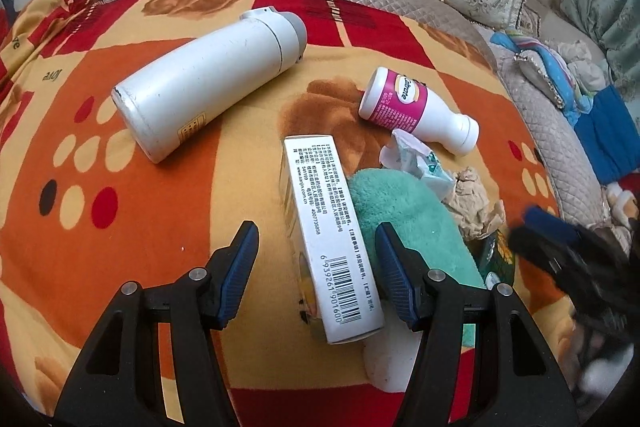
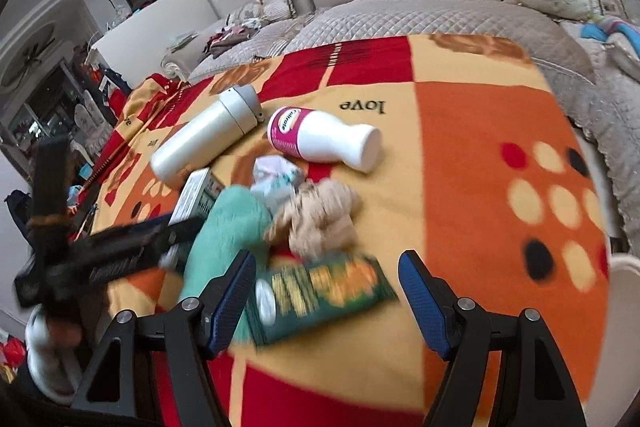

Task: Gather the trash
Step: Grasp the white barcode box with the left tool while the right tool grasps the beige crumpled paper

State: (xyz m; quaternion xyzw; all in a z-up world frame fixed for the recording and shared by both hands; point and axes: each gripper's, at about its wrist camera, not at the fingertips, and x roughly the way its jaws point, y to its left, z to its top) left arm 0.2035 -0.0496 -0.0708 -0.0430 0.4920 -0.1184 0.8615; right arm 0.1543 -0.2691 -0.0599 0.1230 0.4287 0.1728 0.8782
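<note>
left tongs (image 1: 316, 259) spread wide, low; right tongs (image 2: 327, 279) likewise agape

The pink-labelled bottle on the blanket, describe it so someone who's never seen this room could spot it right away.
Start at the red, orange and cream blanket spread over the sofa. Two white containers lie on their sides there: a tall plain flask and, to its right, the small bottle beside crumpled paper. Only the small bottle wears a wide pink label and narrows to a white cap.
</note>
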